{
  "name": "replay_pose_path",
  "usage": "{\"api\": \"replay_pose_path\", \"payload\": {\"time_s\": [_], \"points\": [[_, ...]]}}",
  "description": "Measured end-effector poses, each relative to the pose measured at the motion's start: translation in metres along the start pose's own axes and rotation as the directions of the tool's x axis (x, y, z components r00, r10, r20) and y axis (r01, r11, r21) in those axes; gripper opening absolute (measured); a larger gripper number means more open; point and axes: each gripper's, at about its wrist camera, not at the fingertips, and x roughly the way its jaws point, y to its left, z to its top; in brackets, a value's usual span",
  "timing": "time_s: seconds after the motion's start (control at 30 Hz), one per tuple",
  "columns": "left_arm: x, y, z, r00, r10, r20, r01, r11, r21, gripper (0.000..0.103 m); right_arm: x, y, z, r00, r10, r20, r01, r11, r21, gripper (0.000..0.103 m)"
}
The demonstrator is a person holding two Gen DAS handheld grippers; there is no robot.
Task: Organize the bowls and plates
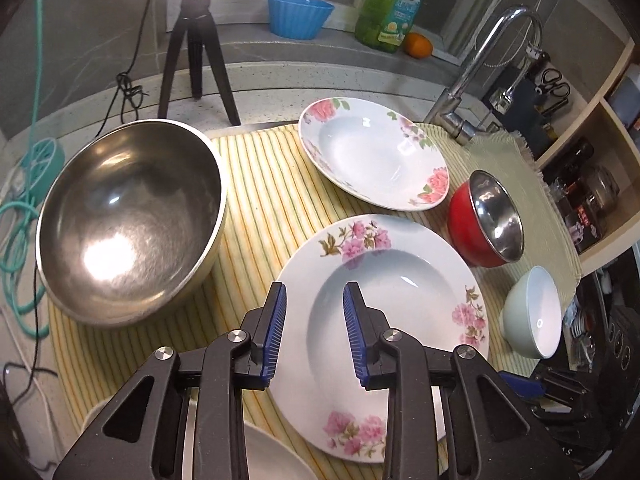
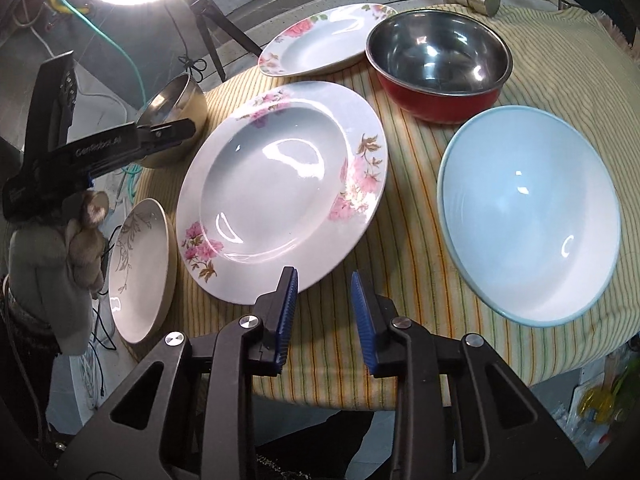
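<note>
Tongs on both sides are spread apart and empty. Left tongs (image 1: 315, 334) hover right over the near flowered plate (image 1: 384, 320) on the striped tabletop; right tongs (image 2: 324, 316) sit just off its near rim, so I'd guess either could grab.
</note>
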Motion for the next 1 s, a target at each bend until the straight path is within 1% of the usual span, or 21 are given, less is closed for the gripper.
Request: {"api": "replay_pose_path", "payload": {"time_s": [0.27, 0.4, 0.43, 0.5, 0.63, 0.87, 1.0], "points": [[0.027, 0.002, 0.018, 0.999, -0.007, -0.050, 0.007, 1.000, -0.002, 0.027, 0.009, -0.005, 0.000, 1.000, 0.014, -0.009, -0.014, 0.999, 0.034, 0.027], [0.035, 0.003, 0.023, 0.998, 0.000, -0.065, 0.000, 1.000, 0.004, 0.027, 0.012, -0.011, 0.000, 0.999, 0.030, -0.015, -0.029, 0.998, 0.062, 0.026], [0.037, 0.003, 0.024, 0.998, -0.001, -0.070, 0.001, 1.000, 0.006, 0.026, 0.013, -0.013, 0.000, 0.999, 0.036, -0.018, -0.035, 0.997, 0.072, 0.026], [0.038, 0.001, 0.027, 0.997, 0.000, -0.074, 0.001, 1.000, 0.016, 0.025, 0.015, -0.016, 0.001, 0.999, 0.049, -0.019, -0.047, 0.995, 0.086, 0.026], [0.042, -0.001, 0.032, 0.996, -0.006, -0.091, 0.008, 1.000, 0.029, 0.025, 0.016, -0.016, 0.002, 0.998, 0.057, -0.017, -0.055, 0.995, 0.088, 0.026], [0.051, -0.009, 0.043, 0.992, 0.012, -0.122, -0.002, 0.997, 0.083, 0.025, 0.020, -0.015, 0.003, 0.998, 0.064, -0.022, -0.061, 0.994, 0.094, 0.026], [0.059, -0.011, 0.047, 0.986, 0.028, -0.164, -0.008, 0.992, 0.124, 0.025, 0.019, -0.016, 0.005, 0.997, 0.073, -0.020, -0.071, 0.993, 0.095, 0.026]]}}
